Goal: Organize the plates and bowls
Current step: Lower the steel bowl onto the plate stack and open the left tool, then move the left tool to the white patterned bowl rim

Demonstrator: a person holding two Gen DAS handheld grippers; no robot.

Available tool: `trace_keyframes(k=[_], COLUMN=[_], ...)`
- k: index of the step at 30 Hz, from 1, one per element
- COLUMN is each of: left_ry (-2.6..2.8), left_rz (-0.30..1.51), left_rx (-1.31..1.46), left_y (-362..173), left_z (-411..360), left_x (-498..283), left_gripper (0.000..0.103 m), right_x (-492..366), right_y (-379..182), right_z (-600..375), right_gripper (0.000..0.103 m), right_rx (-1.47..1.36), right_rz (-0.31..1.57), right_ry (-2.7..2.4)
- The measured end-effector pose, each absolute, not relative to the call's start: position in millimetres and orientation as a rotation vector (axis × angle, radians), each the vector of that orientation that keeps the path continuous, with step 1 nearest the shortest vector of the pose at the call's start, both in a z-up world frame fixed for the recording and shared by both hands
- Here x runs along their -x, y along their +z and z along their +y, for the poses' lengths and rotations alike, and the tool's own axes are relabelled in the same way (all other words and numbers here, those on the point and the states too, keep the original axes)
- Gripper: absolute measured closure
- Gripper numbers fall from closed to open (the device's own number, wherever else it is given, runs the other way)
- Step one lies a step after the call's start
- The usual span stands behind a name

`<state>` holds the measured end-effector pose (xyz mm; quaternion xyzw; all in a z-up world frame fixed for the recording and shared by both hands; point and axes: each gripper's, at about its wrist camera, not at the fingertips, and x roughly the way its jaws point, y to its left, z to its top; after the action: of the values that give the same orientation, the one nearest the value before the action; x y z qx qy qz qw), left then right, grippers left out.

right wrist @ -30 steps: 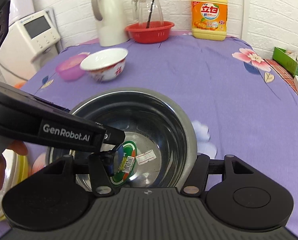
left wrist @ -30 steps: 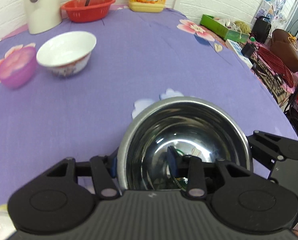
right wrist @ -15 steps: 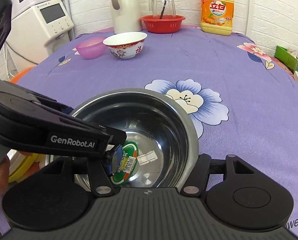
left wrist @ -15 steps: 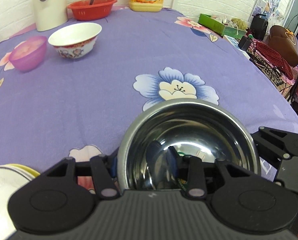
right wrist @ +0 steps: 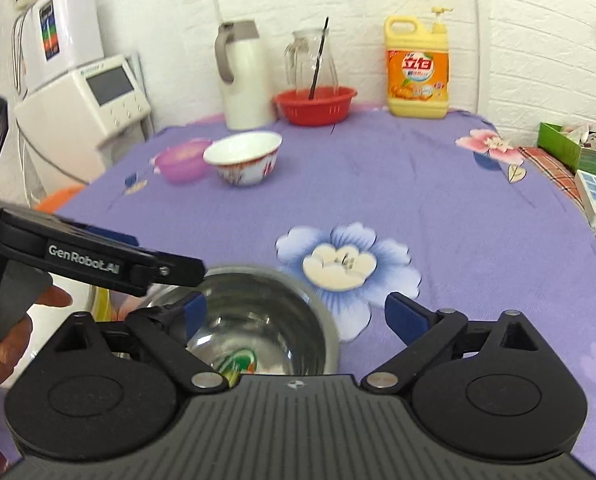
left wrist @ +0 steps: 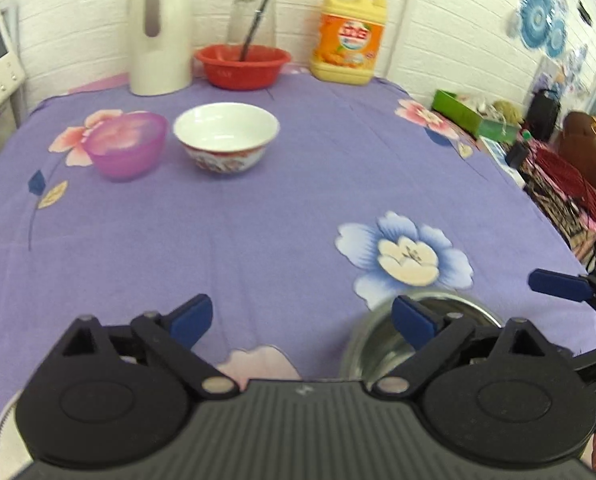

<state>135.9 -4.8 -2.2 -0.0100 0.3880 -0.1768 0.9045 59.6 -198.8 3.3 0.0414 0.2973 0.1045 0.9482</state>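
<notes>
A steel bowl (right wrist: 257,320) with a green label inside rests on the purple tablecloth near the front edge; it also shows in the left wrist view (left wrist: 382,348). My left gripper (left wrist: 302,316) is open, above and left of the bowl. My right gripper (right wrist: 295,312) is open, its left finger over the bowl's inside. Neither touches it. A white patterned bowl (left wrist: 225,136) and a pink plastic bowl (left wrist: 125,144) sit far back left. Stacked plates (right wrist: 97,300) show at the left behind the left gripper.
A white jug (left wrist: 159,40), a red basket (left wrist: 241,66) with a glass pitcher and a yellow detergent bottle (left wrist: 350,36) line the back wall. A white appliance (right wrist: 85,104) stands left. Clutter and a green box (left wrist: 458,114) lie off the right edge.
Both grippers carried the steel bowl back toward the front edge, then opened and let it go. Both have lifted and drawn back from it.
</notes>
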Motion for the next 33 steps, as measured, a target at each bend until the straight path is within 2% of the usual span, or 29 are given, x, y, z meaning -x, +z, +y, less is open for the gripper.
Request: trace_keyframes(k=[7, 20, 25, 30, 33], left_ry=[-0.312, -0.322, -0.295, -0.249, -0.2], left_rz=[0.788, 0.795, 0.823, 0.849, 0.881], left_rx=[0.077, 0.068, 0.088, 0.167, 0.229], left_y=[7, 6, -2, -7, -8], left_z=[21, 14, 17, 25, 30], left_x=[-154, -183, -207, -240, -266], left_gripper=[0.008, 0.008, 0.008, 0.007, 0.006], right_x=[-84, -131, -170, -202, -231], right_y=[-1, 9, 11, 17, 18], right_z=[-207, -221, -222, -218, -211], right_gripper=[0.0, 0.0, 0.0, 0.0, 0.0], right_rx=[-0.092, -0.135, -0.175, -0.173, -0.11], right_rz=[0.633, 0.65, 0.701, 0.619, 0.645], right_ry=[0.201, 0.242, 0.205, 0.266, 0.332])
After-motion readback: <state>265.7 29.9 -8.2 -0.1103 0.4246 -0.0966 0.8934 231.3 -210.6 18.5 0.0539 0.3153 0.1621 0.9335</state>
